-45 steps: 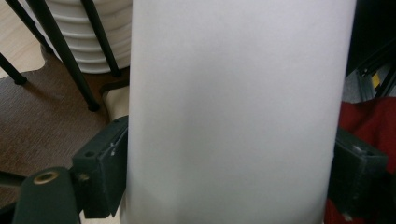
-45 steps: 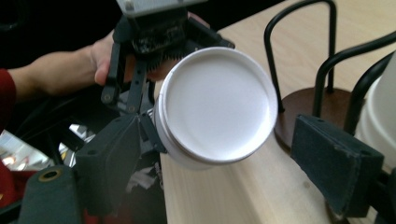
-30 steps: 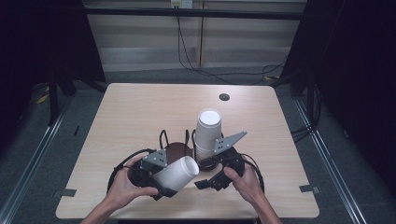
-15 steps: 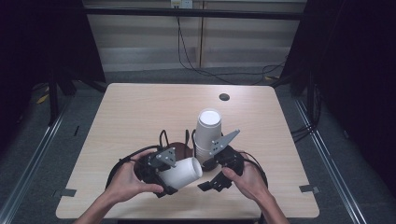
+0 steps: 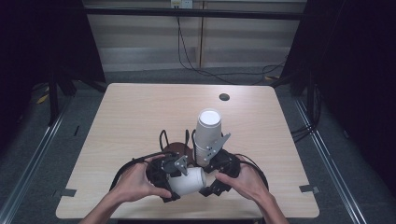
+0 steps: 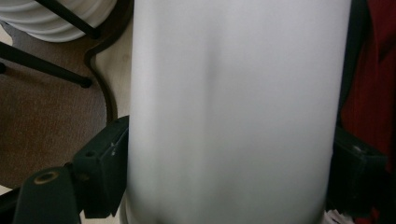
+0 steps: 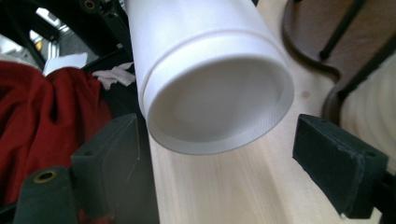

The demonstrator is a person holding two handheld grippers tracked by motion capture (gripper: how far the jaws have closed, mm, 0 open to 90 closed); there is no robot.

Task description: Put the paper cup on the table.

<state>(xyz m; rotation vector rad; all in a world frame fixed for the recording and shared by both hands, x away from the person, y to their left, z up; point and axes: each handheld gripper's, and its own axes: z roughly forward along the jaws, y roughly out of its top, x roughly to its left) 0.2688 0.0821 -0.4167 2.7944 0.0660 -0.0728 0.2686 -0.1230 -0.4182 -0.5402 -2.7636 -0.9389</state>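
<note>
Pale wood bench point(image 5: 140, 116) carried the work near its front edge. Left gripper point(image 5: 175, 179) clenched one paper cup point(image 5: 187, 181) lying sideways, apparently pulled free; right gripper point(image 7: 217, 154) fingers stood released around its base, beside the stack point(image 5: 207, 135) on its brown stand point(image 5: 177, 150), awaiting handover.

This is a lab-style recording booth, not a home or a shop. A single pale wooden table with rounded corners point(image 5: 140, 116) stands alone on grey carpeted floor point(image 5: 42, 154), with black curtains point(image 5: 42, 42) hanging at both sides and metal floor rails point(image 5: 32, 163) running along it. A white wall socket point(image 5: 181, 3) sits on the plain panelled back wall point(image 5: 140, 42), and black cables point(image 5: 187, 51) trail down from it. The tabletop has a round black cable port point(image 5: 224, 97).
</note>
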